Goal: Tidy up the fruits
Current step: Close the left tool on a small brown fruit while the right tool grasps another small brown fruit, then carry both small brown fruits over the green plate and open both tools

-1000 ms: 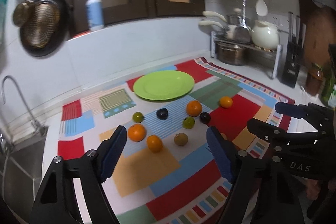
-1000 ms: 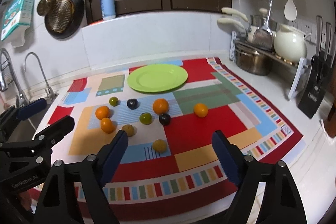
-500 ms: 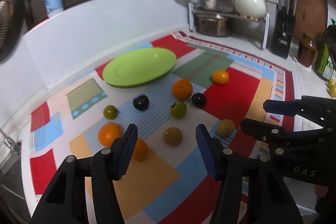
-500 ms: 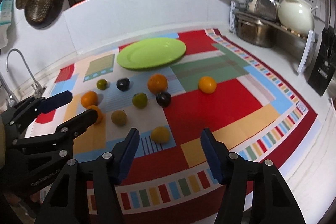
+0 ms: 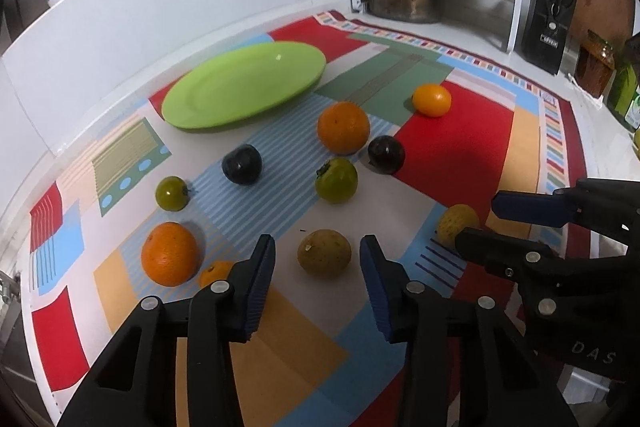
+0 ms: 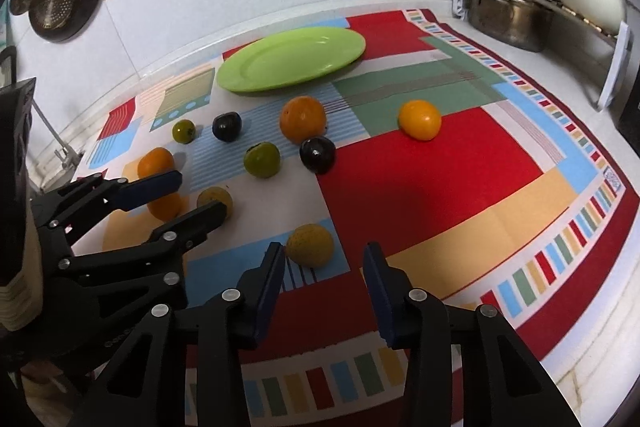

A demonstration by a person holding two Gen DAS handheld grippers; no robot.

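Both grippers over fruit on patterned mat, jaws just narrowing, nothing gripped.
Left gripper (image 5: 318,259) frames brownish fruit (image 5: 324,258); right gripper (image 6: 325,261) nears yellow fruit (image 6: 310,245); green plate (image 5: 244,83) behind.

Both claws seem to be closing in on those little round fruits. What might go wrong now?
The brownish-yellow round fruit ahead of the left gripper could roll off if a closing finger nudges it. The small orange sits right beside the left finger. The right gripper works close by, so they could bump.
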